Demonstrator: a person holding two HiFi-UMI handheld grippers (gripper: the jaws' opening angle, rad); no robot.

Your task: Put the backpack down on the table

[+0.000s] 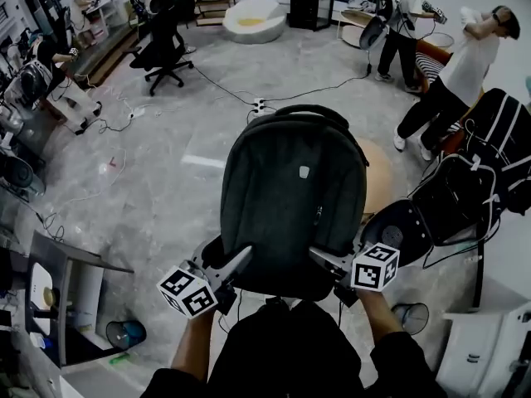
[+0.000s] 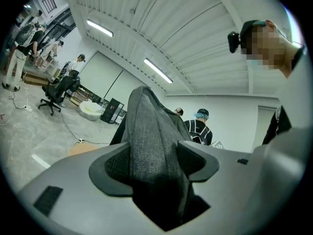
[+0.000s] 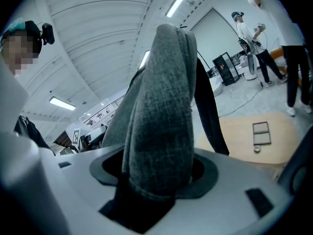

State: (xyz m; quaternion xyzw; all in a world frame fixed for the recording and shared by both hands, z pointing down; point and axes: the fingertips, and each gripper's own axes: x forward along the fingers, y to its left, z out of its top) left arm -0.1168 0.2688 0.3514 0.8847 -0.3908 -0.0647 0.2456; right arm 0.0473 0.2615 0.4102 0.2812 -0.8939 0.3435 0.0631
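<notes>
A dark grey backpack (image 1: 292,197) hangs upright in front of me, held off the floor from both sides. My left gripper (image 1: 241,265) is shut on its lower left edge, and grey fabric fills the gap between the jaws in the left gripper view (image 2: 154,165). My right gripper (image 1: 321,259) is shut on the lower right edge, with a thick fold of backpack (image 3: 161,111) pinched between its jaws (image 3: 156,173). Behind the pack, partly hidden by it, stands a round light-wood table (image 1: 379,181), also seen low on the right in the right gripper view (image 3: 244,138).
Black bags hang on a chair (image 1: 485,168) at the right. Two people (image 1: 452,77) stand beyond it. A black office chair (image 1: 162,44), a power strip (image 1: 259,104) with cables and a white round seat (image 1: 253,19) lie farther off. A blue bin (image 1: 124,334) stands at lower left.
</notes>
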